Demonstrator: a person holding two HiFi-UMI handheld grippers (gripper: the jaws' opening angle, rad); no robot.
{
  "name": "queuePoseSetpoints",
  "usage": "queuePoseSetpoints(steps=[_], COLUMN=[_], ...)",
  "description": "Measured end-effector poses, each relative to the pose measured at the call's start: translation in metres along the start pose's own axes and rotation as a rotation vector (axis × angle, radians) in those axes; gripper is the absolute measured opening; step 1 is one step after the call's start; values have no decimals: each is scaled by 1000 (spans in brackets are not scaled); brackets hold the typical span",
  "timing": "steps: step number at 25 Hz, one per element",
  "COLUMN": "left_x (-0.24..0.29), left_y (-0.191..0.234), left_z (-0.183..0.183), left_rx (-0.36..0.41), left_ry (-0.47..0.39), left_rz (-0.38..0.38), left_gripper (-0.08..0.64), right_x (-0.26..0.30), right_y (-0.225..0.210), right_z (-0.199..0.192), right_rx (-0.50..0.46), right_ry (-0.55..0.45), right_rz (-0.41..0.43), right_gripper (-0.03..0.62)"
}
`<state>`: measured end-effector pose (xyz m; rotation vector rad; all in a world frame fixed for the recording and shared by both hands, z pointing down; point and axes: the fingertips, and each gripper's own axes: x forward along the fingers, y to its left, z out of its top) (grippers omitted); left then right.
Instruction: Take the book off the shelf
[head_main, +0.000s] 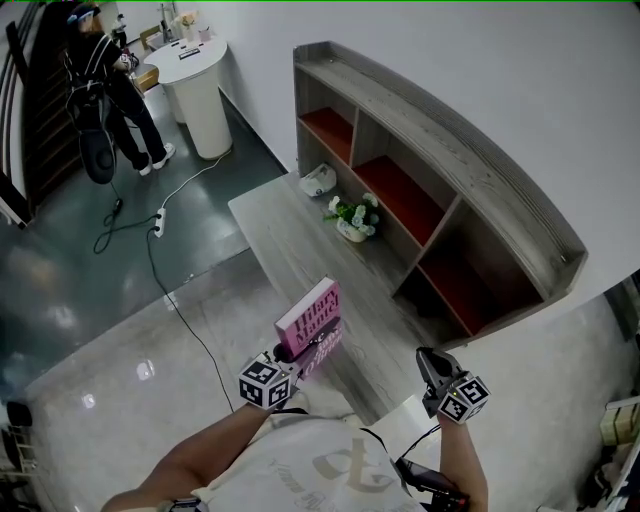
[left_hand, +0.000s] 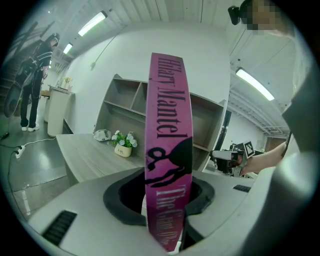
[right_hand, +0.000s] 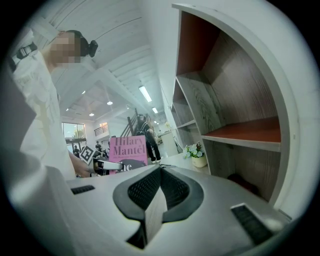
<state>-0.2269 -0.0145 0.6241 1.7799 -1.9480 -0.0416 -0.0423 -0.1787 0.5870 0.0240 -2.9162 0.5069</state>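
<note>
Left gripper (left_hand: 167, 220): jaws part-way closed and clamped on the lower end of the pink book (left_hand: 167, 125), pads on its two covers, spine facing the camera. Long axis of the book runs straight up and away from the jaws in the left gripper view; in the head view it tilts up and forward from the left gripper (head_main: 300, 352), cover toward the head camera. Book (head_main: 312, 315) sits in the air over the near edge of the table (head_main: 290, 225), well apart from the shelf (head_main: 450, 150), whose visible compartments show only bare red-brown floors. Judgement: removal is done, and any set-down turns on the table lying ahead of and below the book. Right gripper (right_hand: 155, 200): jaws together, nothing between them; in the head view the right gripper (head_main: 432, 365) hangs apart from the book, nearer the shelf's near end. Flower pot (head_main: 352, 218) stands on the table near the shelf. Writing: "Hilary Mantel" on cover and spine; lower spine begins "The Giant", rest cut off; pot label too small to read
</note>
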Motion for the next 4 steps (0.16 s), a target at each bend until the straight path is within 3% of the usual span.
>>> queuePoseSetpoints(steps=[4], left_x=[0], left_y=[-6], left_z=[-1], left_rx=[3], left_ry=[3], left_rz=[-7], left_gripper=[153], right_x=[-6], right_y=[1], right_z=[0], right_rx=[3], right_ry=[-7], right_rz=[-7], right_gripper=[3])
